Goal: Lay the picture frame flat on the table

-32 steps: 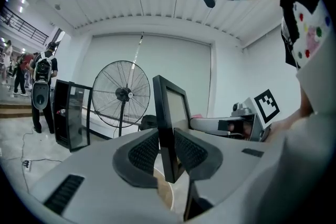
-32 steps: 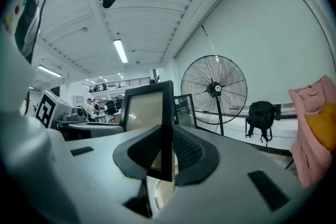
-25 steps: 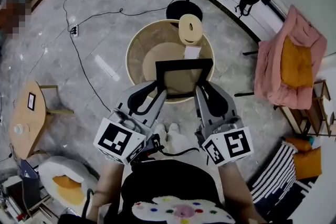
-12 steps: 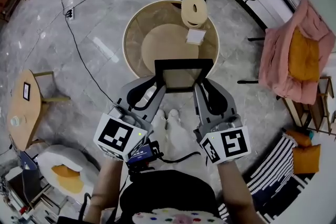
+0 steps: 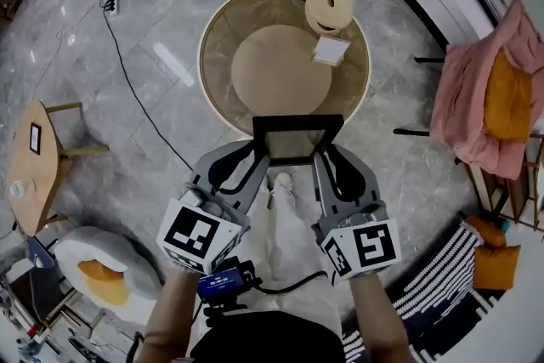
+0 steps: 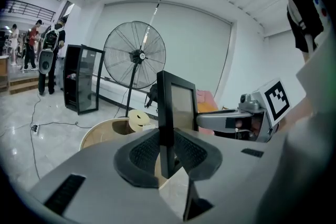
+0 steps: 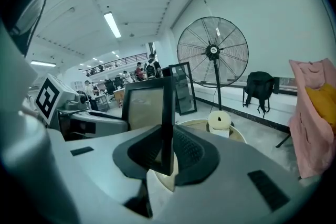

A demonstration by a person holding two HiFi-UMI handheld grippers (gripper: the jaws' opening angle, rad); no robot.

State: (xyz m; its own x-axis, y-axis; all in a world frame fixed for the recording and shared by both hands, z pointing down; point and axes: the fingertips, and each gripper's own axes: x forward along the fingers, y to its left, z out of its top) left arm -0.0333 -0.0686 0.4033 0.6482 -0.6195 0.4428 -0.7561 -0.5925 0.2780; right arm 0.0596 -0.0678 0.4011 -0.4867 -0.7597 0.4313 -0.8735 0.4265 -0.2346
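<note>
A black picture frame (image 5: pixel 298 128) is held upright in the air between both grippers, over the near rim of the round wooden table (image 5: pixel 217 34). My left gripper (image 5: pixel 259 150) is shut on the frame's left edge, which shows as a dark vertical bar (image 6: pixel 166 123) pinched between the pads. My right gripper (image 5: pixel 323 150) is shut on the right edge (image 7: pixel 168 123) in the same way. The frame's pane (image 7: pixel 144 107) faces the left gripper's side, and the left gripper (image 7: pixel 79 113) shows beyond it.
On the table's far side lie a cream ring-shaped roll (image 5: pixel 329 2) and a small white card (image 5: pixel 331 51). A standing fan (image 6: pixel 134 55) is behind the table. A pink chair with an orange cushion (image 5: pixel 489 93) stands to the right, a small wooden side table (image 5: pixel 34 166) to the left, a cable (image 5: pixel 127 81) on the floor.
The head view has shifted so the table sits farther ahead; the frame now hangs over the table's near rim instead of its middle. Both grips are unchanged.
</note>
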